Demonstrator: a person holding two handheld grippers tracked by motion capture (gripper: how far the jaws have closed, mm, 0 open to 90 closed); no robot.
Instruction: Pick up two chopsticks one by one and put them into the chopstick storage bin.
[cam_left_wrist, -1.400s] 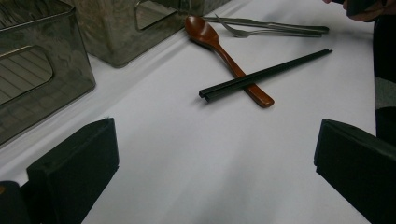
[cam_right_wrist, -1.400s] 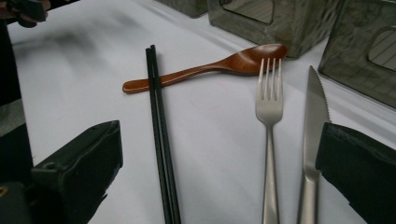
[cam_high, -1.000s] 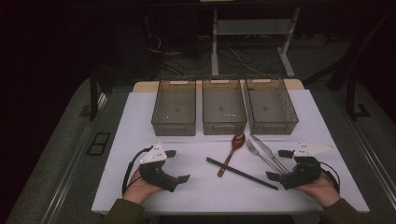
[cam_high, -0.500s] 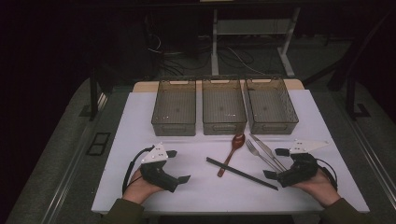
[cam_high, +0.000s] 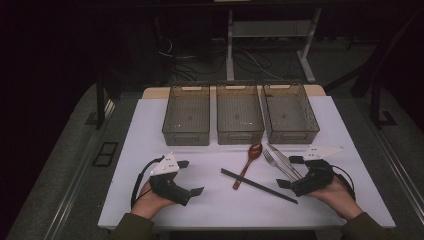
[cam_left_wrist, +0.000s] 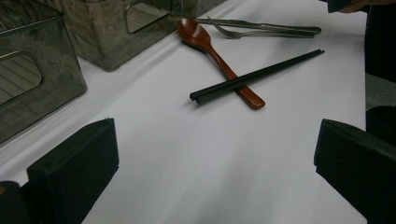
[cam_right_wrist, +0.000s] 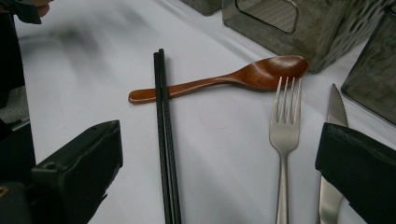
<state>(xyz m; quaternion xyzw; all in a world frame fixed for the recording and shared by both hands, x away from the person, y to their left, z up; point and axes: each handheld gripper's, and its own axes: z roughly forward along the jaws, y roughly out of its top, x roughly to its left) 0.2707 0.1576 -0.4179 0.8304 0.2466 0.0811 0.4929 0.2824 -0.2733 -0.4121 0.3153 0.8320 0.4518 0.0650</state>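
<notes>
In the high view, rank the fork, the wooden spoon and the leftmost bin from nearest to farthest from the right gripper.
Measured from the right gripper:
1. Fork, just beside the jaws, toward the table's middle.
2. Wooden spoon, farther left, its handle under the chopsticks.
3. Leftmost bin, at the far left of the row, toward the back of the table.

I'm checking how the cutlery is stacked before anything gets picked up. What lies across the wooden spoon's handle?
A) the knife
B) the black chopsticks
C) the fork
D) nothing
B: the black chopsticks lie across the handle of the wooden spoon, while the fork and the knife lie apart beside it.
</notes>
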